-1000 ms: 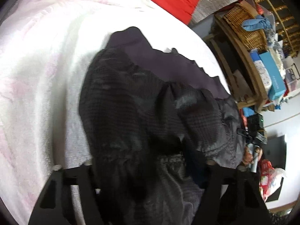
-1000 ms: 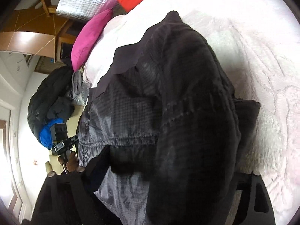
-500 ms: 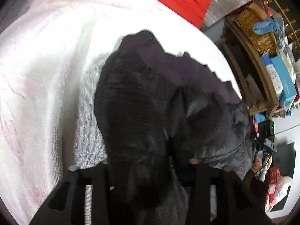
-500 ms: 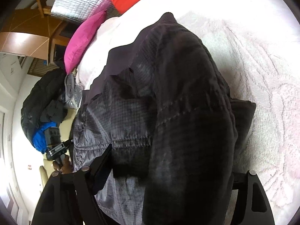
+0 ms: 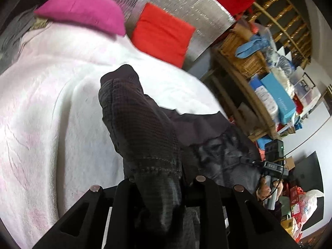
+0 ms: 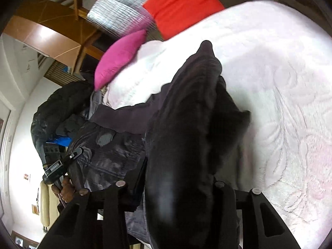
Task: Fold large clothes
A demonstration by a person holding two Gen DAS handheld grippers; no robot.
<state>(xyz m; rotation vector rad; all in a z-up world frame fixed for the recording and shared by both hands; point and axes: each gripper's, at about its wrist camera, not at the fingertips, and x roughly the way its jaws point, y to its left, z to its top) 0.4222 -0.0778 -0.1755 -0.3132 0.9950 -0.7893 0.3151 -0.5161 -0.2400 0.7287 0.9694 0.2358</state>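
Observation:
A large black quilted jacket (image 5: 143, 128) lies on a white bedspread (image 5: 45, 108) and is lifted at its near edge. My left gripper (image 5: 164, 182) is shut on a thick bunch of the jacket, which hangs between its fingers. The other gripper shows at the right of the left wrist view (image 5: 271, 166). In the right wrist view the jacket (image 6: 186, 124) rises as a dark fold, and my right gripper (image 6: 170, 184) is shut on it. The left gripper shows at the left of that view (image 6: 60, 166).
A magenta pillow (image 5: 83, 12), a red pillow (image 5: 164, 33) and a silver padded headboard (image 5: 186, 6) are at the head of the bed. Cluttered wooden shelves (image 5: 265, 78) stand to the right. Dark clothes (image 6: 56, 108) are piled beside the bed.
Both grippers have closed in on the jacket and lifted it, tilting up so the pillows and headboard come into view. The jacket has bunched narrower and pulled toward me.

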